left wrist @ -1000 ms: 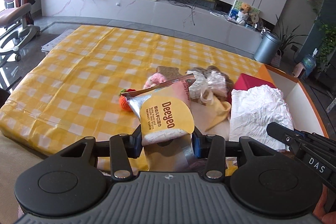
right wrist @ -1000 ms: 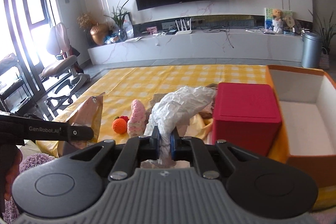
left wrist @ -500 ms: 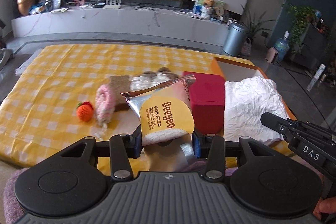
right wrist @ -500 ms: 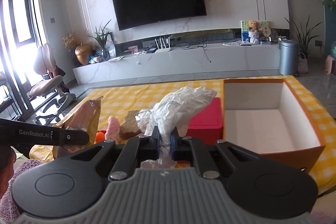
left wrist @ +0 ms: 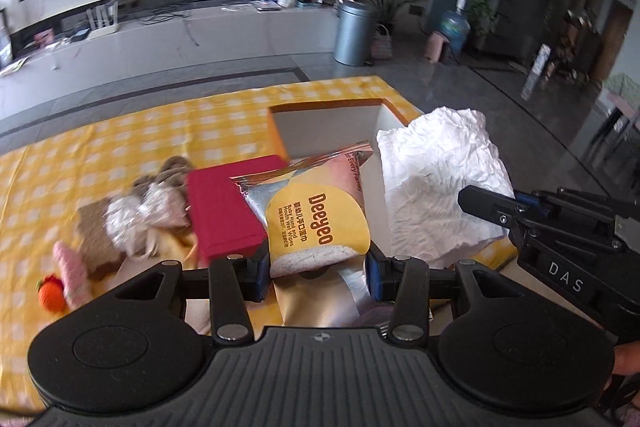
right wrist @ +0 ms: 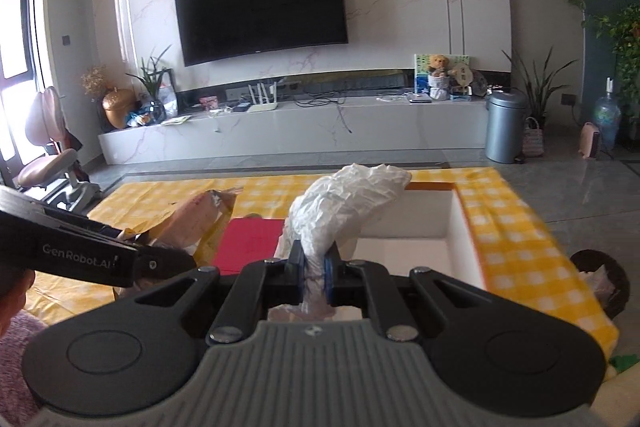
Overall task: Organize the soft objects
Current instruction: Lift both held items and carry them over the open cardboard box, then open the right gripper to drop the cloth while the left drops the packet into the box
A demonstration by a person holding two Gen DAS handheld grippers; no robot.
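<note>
Yellow checked cloth point(left wrist: 120, 147) is covering the floor mat, with an orange box point(left wrist: 276, 135) standing open on it beside a red box point(left wrist: 224, 211). Left gripper point(left wrist: 318, 267) is clamping its jaws on a wipes pack point(left wrist: 316, 219), holding it above the red box's near corner. Right gripper point(right wrist: 315, 277) is pinching a crumpled white bag point(right wrist: 344, 203) with jaws nearly closed, the bag hanging over the orange box's near edge. Soft toys point(left wrist: 68, 275) are lying at the left.
</note>
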